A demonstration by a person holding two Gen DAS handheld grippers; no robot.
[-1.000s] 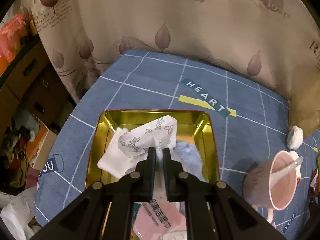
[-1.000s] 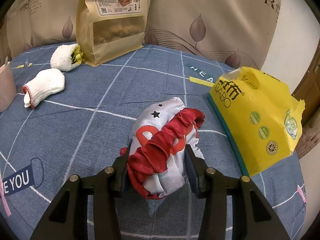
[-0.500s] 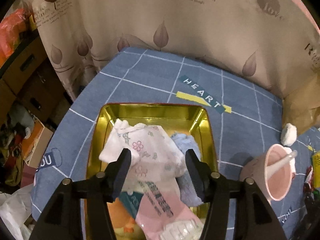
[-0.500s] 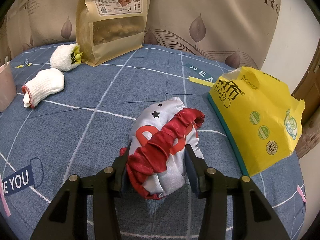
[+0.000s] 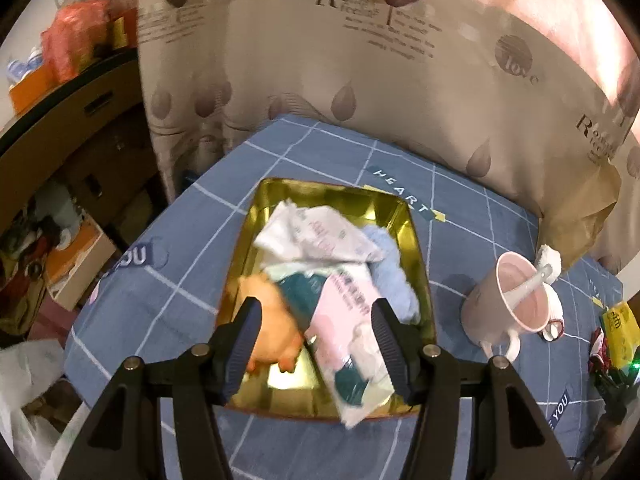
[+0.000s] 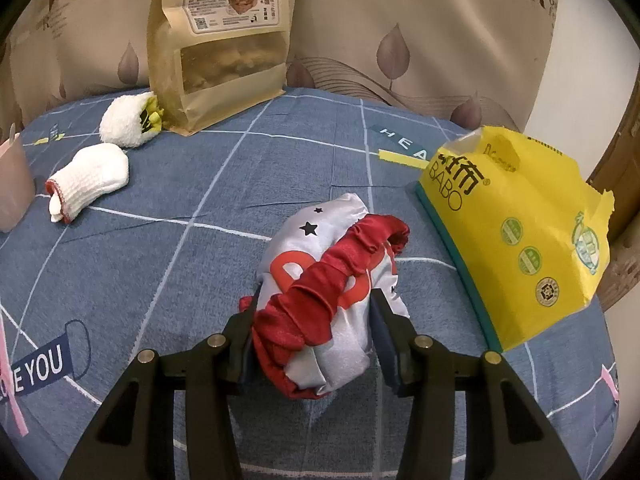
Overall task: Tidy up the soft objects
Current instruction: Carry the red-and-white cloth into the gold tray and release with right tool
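Left wrist view: the left gripper (image 5: 316, 340) hangs above the near end of a gold tray (image 5: 414, 236) with its fingers spread wide and nothing between them; the tray sits on a blue cloth (image 5: 192, 256) printed with white grid lines; inside it lie a white patterned cloth (image 5: 316, 236) toward the far end, a light blue fuzzy piece (image 5: 394, 276) along the right side, an orange soft toy (image 5: 272, 320) at the near left, and a pink and teal packet (image 5: 348, 320) whose near end juts over the tray's front rim; to the right of the tray stands a pink mug (image 5: 516, 312) with a white spoon (image 5: 530, 282) in it, and a white fluffy ball (image 5: 550, 258) lies just beyond it; a beige curtain (image 5: 360, 60) with leaf prints hangs behind. In the right wrist view the right gripper (image 6: 312, 322) has its fingers on either side of a bundled silver and red garment (image 6: 332, 292) that rests on the cloth, the pads touching or just beside its sides; whether they press it I cannot tell; a yellow bag (image 6: 516, 240) lies just to the right of the bundle; well apart to the far left lie a white sock (image 6: 90, 178) with a red cuff and a white roll (image 6: 126, 120) with a green-yellow inside, the roll just beside a tall brown paper pouch (image 6: 220, 44) that stands against the curtain.
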